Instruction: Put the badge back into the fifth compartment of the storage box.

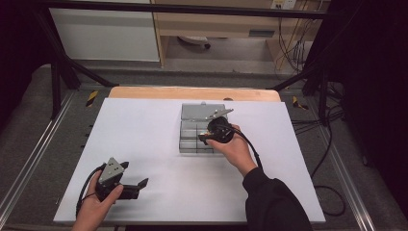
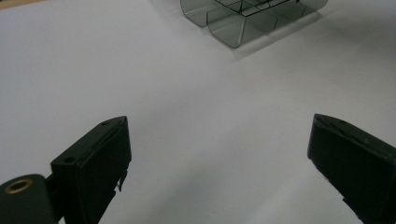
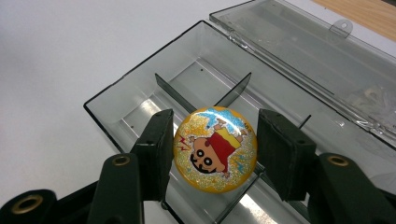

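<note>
Nearest the table's (image 1: 144,144) front edge, toward its left corner, we see the left gripper (image 1: 137,187) resting low over the white surface in a hand (image 1: 98,207), its jaws spread wide with nothing between them. In the left gripper view those jaws frame bare white table, and the corner of the clear compartment box (image 2: 243,21) lies well beyond them.

Farther in, right of the table's centre, we find the right gripper (image 3: 212,149) clamped on a round yellow badge (image 3: 215,149) (a cartoon figure printed on a glittery face); the pads press its left and right rims. The badge hangs just above the box's near compartments, over a dividing wall.

Farthest, the box's open lid (image 3: 308,51) lies flat toward the table's back edge, where a wooden strip (image 1: 192,93) borders the white sheet.
</note>
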A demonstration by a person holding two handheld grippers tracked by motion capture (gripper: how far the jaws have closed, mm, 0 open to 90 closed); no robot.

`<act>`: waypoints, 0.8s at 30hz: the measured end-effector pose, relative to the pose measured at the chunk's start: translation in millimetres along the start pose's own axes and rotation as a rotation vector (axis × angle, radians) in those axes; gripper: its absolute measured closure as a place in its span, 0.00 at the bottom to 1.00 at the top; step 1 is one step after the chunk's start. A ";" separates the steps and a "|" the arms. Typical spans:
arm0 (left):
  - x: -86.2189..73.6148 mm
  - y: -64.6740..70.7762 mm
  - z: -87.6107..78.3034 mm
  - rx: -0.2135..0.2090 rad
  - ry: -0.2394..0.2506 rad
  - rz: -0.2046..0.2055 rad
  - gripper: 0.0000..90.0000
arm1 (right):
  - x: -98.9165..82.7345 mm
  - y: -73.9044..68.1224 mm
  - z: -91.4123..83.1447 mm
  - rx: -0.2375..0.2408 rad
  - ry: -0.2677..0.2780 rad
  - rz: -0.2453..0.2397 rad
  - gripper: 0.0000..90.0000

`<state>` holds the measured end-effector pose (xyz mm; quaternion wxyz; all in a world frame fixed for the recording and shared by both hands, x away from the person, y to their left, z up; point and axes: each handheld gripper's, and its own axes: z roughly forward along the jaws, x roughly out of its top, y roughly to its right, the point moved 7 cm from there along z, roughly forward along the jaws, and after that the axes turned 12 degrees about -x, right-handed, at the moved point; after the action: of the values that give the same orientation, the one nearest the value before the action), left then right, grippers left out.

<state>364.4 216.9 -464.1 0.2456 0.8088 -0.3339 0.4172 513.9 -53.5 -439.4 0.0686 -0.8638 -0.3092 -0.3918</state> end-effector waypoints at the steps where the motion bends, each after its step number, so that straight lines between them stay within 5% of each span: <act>1: 0.0 0.1 0.1 -0.001 0.000 0.000 0.07 | -0.4 0.0 0.2 0.000 -0.002 -0.001 0.53; 24: -0.1 0.0 0.0 0.000 -0.001 0.000 0.07 | -9.0 -4.8 9.6 0.008 -0.030 0.010 0.53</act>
<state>364.4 216.9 -464.2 0.2457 0.8088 -0.3341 0.4170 512.6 -50.5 -453.1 0.0694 -0.8708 -0.3077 -0.3771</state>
